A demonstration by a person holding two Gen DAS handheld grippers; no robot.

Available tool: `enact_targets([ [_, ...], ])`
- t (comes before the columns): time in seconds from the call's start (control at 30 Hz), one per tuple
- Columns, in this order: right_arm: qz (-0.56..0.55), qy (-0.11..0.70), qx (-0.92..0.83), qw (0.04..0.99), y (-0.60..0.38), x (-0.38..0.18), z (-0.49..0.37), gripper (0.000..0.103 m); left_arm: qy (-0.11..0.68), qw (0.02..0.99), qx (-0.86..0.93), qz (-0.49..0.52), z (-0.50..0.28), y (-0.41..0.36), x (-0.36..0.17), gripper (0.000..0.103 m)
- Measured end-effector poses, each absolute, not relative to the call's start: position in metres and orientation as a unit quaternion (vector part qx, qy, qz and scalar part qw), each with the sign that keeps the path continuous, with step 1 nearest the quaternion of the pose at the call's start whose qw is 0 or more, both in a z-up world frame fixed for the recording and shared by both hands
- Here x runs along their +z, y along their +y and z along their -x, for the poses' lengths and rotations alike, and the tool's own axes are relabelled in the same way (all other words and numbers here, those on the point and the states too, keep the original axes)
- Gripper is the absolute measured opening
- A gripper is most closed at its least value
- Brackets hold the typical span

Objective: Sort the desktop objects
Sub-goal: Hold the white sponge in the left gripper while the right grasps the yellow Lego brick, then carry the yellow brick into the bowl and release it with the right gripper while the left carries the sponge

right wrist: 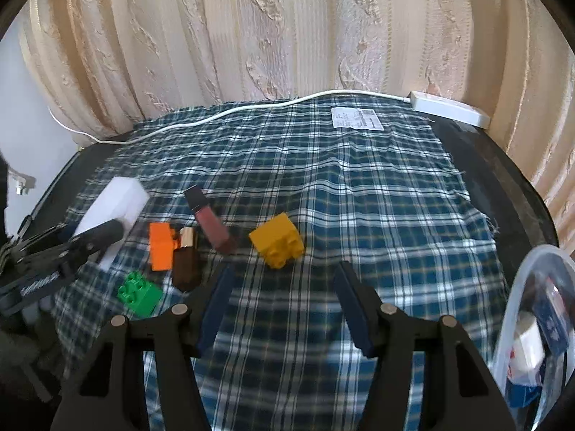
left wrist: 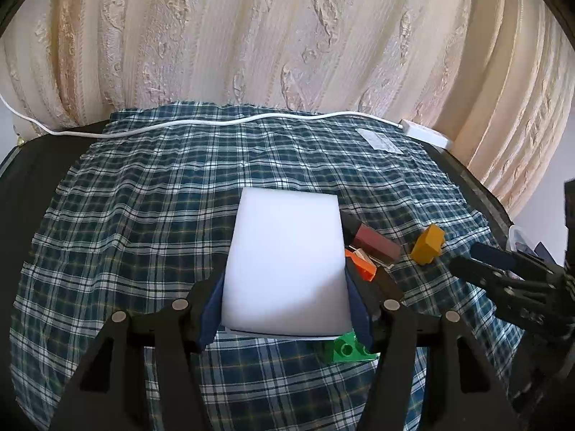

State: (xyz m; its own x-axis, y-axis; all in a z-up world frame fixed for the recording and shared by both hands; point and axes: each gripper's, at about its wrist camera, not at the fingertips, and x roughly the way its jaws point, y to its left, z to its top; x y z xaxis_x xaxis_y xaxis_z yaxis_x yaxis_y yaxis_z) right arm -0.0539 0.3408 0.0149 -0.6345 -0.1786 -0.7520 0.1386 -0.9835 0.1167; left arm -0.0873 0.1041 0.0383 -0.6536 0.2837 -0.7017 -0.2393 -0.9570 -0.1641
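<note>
My left gripper is shut on a white foam block, held just above the plaid cloth; it also shows in the right wrist view. Beside it lie an orange brick, a green brick, a brown lipstick, a pink lip gloss tube and a yellow brick. My right gripper is open and empty, just in front of the yellow brick. In the left wrist view the foam hides most of the small objects.
A clear plastic bin holding several items stands at the right edge. A white power strip and its cable run along the table's back edge by the curtain. A paper label lies on the cloth.
</note>
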Motion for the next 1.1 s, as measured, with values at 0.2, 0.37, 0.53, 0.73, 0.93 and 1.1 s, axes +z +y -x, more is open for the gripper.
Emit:
enact_targets([
  [0.2,-0.425,-0.015,-0.9,0.094,0.33,0.006,0.075,0.059,-0.034,0.145,0.909,0.389,0.085,0.104,0.04,0.063],
  [0.37,-0.432,-0.016,-0.897,0.093,0.326,-0.003,0.085,0.049,-0.035,0.146,0.907,0.393,0.086,0.104,0.038,0.063],
  [0.53,-0.427,-0.018,-0.899,0.092,0.328,-0.006,0.081,0.042,-0.03,0.148,0.906,0.396,0.086,0.107,0.037,0.063],
  [0.73,-0.414,-0.034,-0.905,0.096,0.332,0.0,0.067,0.041,-0.028,0.149,0.905,0.397,0.087,0.108,0.037,0.063],
  [0.93,-0.398,-0.052,-0.912,0.088,0.346,0.009,0.041,0.041,-0.019,0.156,0.907,0.39,0.084,0.114,0.038,0.063],
  [1.1,-0.389,-0.078,-0.915,0.076,0.366,0.015,0.016,0.041,-0.001,0.158,0.913,0.375,0.076,0.124,0.042,0.063],
])
